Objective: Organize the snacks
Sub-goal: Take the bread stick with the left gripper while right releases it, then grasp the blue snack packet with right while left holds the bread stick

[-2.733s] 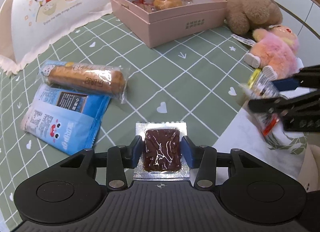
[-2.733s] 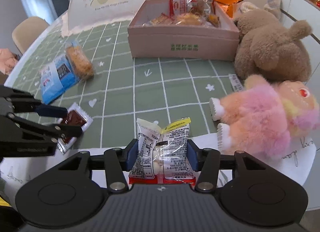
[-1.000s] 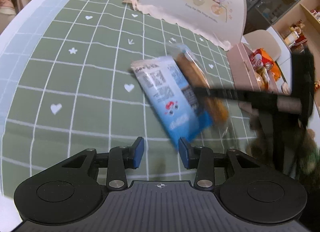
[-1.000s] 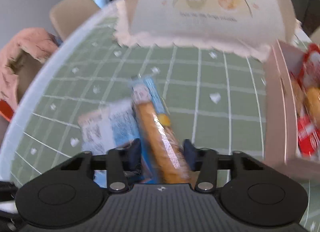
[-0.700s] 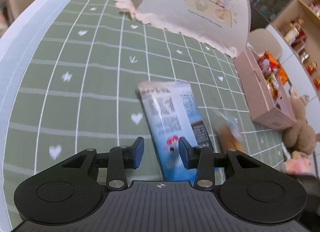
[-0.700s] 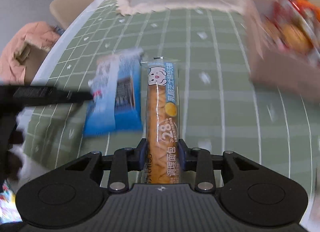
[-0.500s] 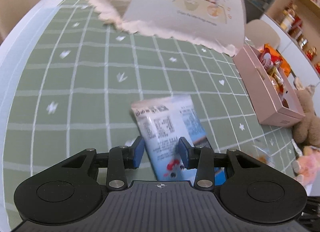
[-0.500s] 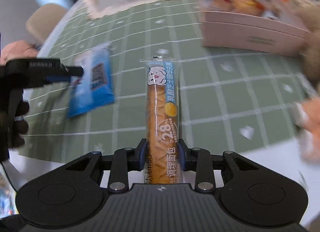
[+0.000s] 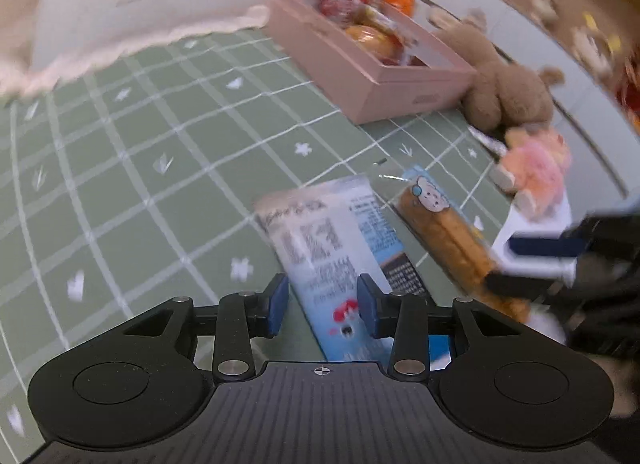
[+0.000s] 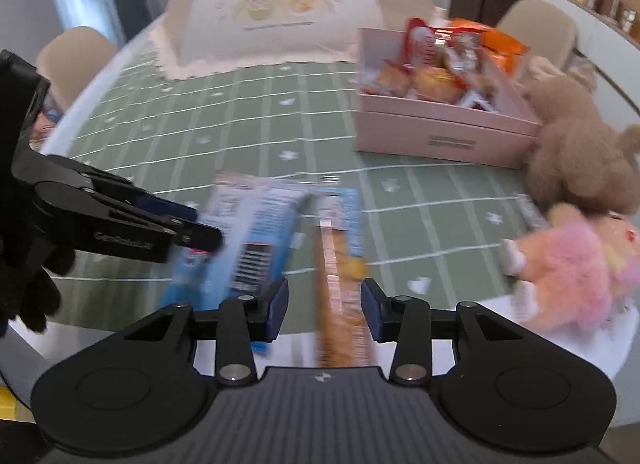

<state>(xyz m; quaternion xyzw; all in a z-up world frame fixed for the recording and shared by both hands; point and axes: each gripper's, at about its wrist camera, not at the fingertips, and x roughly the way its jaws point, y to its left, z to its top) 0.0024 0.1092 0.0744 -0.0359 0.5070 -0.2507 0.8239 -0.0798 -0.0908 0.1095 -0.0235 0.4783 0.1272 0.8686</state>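
So the left gripper [image 9: 322, 304] is clamped on the blue snack packet [image 9: 332, 252], while the right gripper [image 10: 323, 306] is opening, pads clear of the long bread stick pack [image 10: 340, 264] between them, above the green checked tablecloth [image 9: 160, 152].

Beside one pink box [image 10: 444, 132] of snacks on the bench: two loose packets, one blue [image 9: 332, 260], one bread stick [image 9: 448, 240]; two plush toys, brown [image 10: 580, 152] and pink [image 10: 572, 268]; one food cover [image 10: 280, 4].
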